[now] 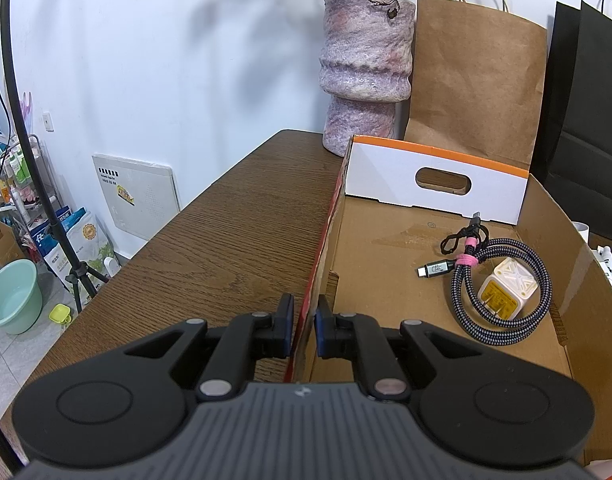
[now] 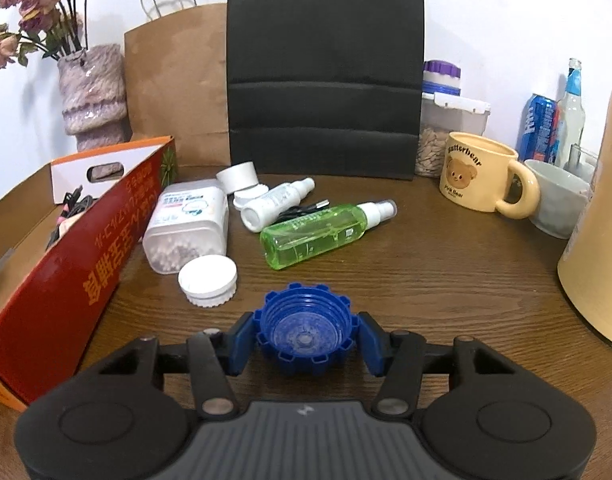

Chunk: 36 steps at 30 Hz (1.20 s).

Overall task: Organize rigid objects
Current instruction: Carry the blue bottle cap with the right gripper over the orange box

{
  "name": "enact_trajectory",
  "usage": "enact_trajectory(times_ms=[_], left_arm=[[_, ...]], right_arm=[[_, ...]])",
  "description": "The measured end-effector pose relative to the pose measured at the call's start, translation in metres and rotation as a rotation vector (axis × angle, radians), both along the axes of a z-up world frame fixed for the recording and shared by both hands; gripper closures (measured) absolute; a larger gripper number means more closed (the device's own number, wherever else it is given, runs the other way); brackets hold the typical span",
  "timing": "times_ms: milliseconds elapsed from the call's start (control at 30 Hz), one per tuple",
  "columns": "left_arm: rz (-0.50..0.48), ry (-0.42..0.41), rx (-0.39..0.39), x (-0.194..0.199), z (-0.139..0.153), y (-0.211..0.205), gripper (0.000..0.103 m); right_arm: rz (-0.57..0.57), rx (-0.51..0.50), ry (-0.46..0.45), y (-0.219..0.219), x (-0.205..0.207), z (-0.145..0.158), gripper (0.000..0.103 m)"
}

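The table (image 2: 425, 280) carries everything, and the open box (image 1: 433, 184) stands on its left part, I think as the place where the rigid things must go. Already a cable (image 1: 501, 280) and a charger (image 1: 501, 286) lie on its floor, the charger inside the coil of the cable.

The left gripper (image 1: 304, 326) is clenched on the near side wall of the box, one pad outside and one inside. I judge it holds the box steady, so that the box does not slide when things are dropped in.

Just beside the red wall of the box lie a jar (image 2: 188, 226), a green bottle (image 2: 321, 234), a white bottle (image 2: 276, 202) and a white lid (image 2: 208, 282), all still out of the box.

The right gripper (image 2: 304, 338) grasps the blue cap (image 2: 304, 330), which lies open side up on the table, in front of the white lid. The pads press on its ribbed rim from both sides, probably to carry it to the box next.
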<state>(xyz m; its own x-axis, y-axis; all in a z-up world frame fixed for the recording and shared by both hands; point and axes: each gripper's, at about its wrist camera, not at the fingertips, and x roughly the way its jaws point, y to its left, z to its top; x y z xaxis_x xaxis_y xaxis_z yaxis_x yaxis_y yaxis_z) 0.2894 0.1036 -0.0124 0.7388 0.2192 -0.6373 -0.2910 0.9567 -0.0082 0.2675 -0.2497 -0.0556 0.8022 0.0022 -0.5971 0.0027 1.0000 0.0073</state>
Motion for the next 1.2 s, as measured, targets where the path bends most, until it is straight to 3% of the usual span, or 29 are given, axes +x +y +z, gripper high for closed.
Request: enact_trajectory(times_ms=[533, 1200], left_arm=[[-0.001, 0.000, 0.001, 0.000, 0.000, 0.000, 0.091], [-0.002, -0.002, 0.003, 0.000, 0.001, 0.000, 0.091]], right_arm=[[0.051, 0.016, -0.126, 0.019, -0.002, 0.029, 0.050], [0.275, 0.055, -0.240, 0.099, 0.028, 0.065, 0.050]])
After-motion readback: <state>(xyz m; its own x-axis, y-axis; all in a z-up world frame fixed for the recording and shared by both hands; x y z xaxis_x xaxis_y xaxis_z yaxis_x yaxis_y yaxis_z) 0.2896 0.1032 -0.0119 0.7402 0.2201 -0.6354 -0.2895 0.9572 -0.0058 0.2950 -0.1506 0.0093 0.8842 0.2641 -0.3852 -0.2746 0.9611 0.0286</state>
